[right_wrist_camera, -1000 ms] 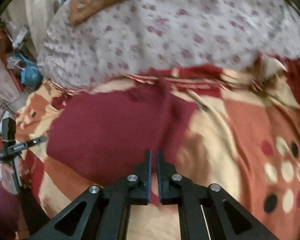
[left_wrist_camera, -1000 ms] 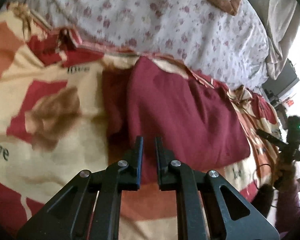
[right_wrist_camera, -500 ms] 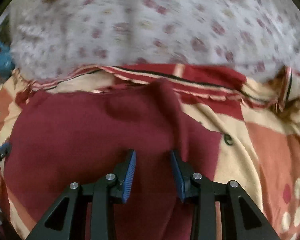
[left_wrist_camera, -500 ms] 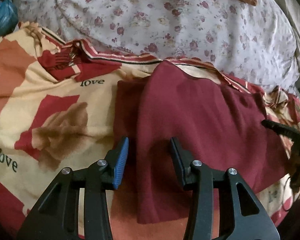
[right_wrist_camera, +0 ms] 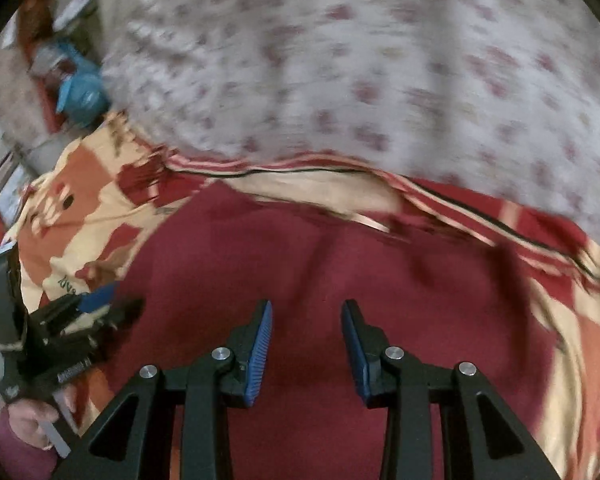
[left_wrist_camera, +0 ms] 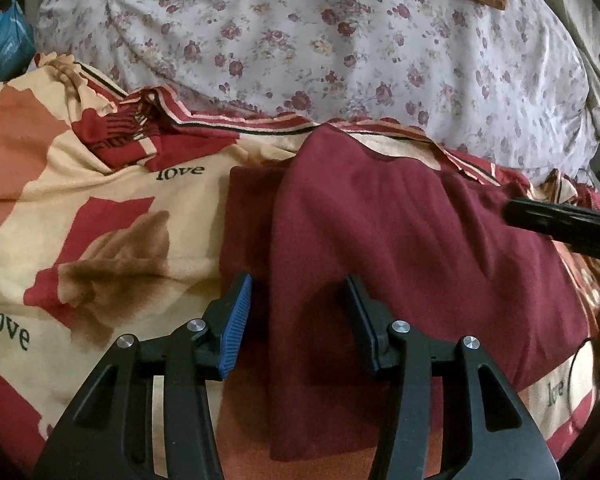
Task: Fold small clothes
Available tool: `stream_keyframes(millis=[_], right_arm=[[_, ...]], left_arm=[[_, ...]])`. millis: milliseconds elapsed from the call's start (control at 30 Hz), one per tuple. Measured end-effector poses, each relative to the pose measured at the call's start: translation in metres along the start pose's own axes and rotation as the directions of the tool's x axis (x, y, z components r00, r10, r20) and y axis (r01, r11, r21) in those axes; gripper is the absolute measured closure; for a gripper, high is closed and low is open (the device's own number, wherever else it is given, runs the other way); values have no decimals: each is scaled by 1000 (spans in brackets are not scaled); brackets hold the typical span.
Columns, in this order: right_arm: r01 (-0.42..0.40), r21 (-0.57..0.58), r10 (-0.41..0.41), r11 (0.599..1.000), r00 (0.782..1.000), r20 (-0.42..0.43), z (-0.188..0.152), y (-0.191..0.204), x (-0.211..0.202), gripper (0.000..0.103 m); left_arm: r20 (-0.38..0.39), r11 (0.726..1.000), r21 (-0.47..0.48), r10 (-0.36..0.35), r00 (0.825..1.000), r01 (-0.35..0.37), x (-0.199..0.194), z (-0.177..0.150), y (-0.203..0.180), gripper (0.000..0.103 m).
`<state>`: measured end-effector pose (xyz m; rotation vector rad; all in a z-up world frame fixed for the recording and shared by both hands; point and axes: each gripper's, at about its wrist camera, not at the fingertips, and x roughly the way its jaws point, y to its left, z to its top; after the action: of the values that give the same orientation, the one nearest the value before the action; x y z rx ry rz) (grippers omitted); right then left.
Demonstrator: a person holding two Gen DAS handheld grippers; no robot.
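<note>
A dark red garment lies folded on the patterned bedspread; a folded layer overlaps a lower layer at its left edge. My left gripper is open and empty, its blue pads straddling the garment's near left fold. My right gripper is open and empty over the middle of the same garment. The right gripper's tip shows at the right edge of the left wrist view. The left gripper shows at the left of the right wrist view.
A white floral quilt is bunched along the far side of the bed. The red, cream and orange bedspread spreads left and right of the garment. A blue bag and clutter lie beyond the bed's left edge.
Both grippers were shut a second ago and have opened, letting go of the garment. The right gripper has swung left over the garment; its view is motion-blurred.
</note>
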<state>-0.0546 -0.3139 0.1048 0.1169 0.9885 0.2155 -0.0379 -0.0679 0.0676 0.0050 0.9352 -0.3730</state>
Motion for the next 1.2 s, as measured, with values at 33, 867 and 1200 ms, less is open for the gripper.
stream_keyframes(millis=[33, 867, 1200], right_arm=[[-2, -20, 1, 1000, 1000, -4, 5, 10, 7, 69], [-42, -100, 26, 994, 988, -153, 75, 102, 137, 64], [-76, -134, 55, 988, 987, -153, 60, 121, 113, 56]], left_arm=[[0, 1000, -10, -11, 1000, 11, 0, 0, 1, 54], [1, 930, -238, -287, 958, 279, -8, 1, 48, 53], [3, 944, -209, -261, 965, 256, -8, 0, 44, 53]])
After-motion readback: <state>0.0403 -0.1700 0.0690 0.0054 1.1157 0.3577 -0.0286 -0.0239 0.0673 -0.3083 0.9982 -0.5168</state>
